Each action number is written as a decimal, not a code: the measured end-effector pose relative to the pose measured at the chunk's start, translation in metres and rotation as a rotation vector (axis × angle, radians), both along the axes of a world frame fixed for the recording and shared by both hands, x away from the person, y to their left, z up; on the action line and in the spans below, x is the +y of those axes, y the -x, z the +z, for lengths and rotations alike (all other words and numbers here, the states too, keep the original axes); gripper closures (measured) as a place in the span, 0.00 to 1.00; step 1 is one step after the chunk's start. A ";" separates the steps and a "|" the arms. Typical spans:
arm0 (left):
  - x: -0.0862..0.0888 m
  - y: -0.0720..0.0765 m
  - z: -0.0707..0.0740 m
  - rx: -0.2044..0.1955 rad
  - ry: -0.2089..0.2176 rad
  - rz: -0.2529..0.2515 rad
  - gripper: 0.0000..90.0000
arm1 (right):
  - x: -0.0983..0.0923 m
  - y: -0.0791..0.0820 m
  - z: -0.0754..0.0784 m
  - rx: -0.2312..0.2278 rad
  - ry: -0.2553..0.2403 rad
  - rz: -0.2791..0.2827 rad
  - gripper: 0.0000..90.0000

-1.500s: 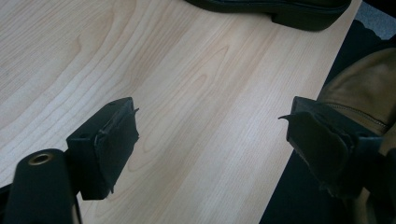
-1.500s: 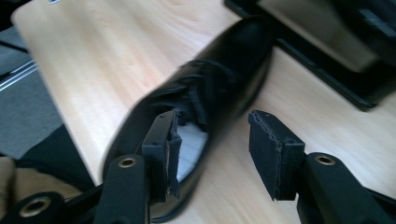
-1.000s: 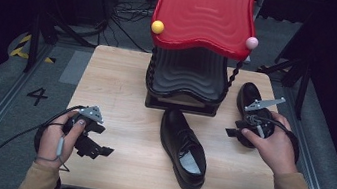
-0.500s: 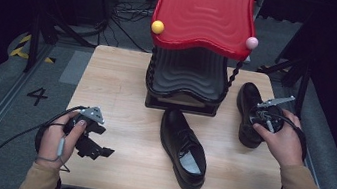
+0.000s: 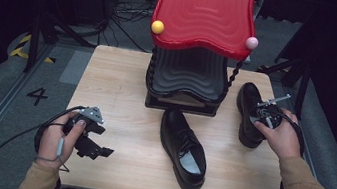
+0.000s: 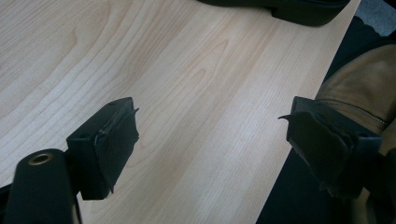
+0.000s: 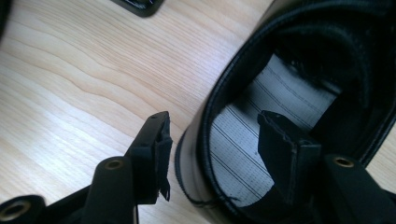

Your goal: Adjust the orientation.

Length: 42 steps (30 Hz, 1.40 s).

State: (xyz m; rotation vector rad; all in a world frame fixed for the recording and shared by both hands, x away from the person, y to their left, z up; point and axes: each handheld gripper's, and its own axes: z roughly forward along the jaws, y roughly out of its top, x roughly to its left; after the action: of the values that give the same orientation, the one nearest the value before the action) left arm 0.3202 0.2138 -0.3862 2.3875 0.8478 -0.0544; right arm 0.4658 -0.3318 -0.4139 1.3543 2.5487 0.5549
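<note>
Looking down from the high view, the right tool [image 5: 260, 114] sits over the black shoe [image 5: 248, 117] at about three o'clock on the wooden surface [image 5: 117, 87], just right of the red-topped rack [image 5: 203, 13], while a second black shoe [image 5: 183, 149] lies near six o'clock and the left tool [image 5: 91, 139] hangs over the surface's eight o'clock corner. In the left gripper view, the left tool [image 6: 210, 144] stands wide open above bare wood with nothing between its pads, the heel of a shoe [image 6: 299, 8] at one o'clock. In the right gripper view, the right tool [image 7: 224, 144] straddles the shoe's [image 7: 280, 93] collar wall, one pad outside and one inside over the striped insole [image 7: 243, 135]; its jaws have just been opening, and the pads seem not to press the leather, though blur makes that uncertain.
</note>
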 end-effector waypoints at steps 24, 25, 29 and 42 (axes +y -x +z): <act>0.002 0.000 0.000 -0.002 0.004 0.007 0.19 | 0.009 -0.003 -0.002 0.087 -0.020 0.086 0.87; 0.002 0.000 -0.001 0.001 0.003 0.006 0.19 | 0.010 -0.001 0.000 0.088 -0.021 0.093 0.86; 0.002 0.001 0.000 -0.003 0.004 0.005 0.19 | 0.011 0.008 0.011 0.083 -0.032 0.112 0.85; 0.001 0.002 0.001 -0.006 0.001 0.006 0.19 | 0.022 0.067 0.049 0.030 -0.045 0.217 0.85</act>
State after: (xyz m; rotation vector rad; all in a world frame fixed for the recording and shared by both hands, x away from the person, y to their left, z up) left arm 0.3185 0.2145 -0.3848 2.3825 0.8520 -0.0452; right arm 0.3988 -0.3096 -0.3647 1.1135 2.7423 0.6379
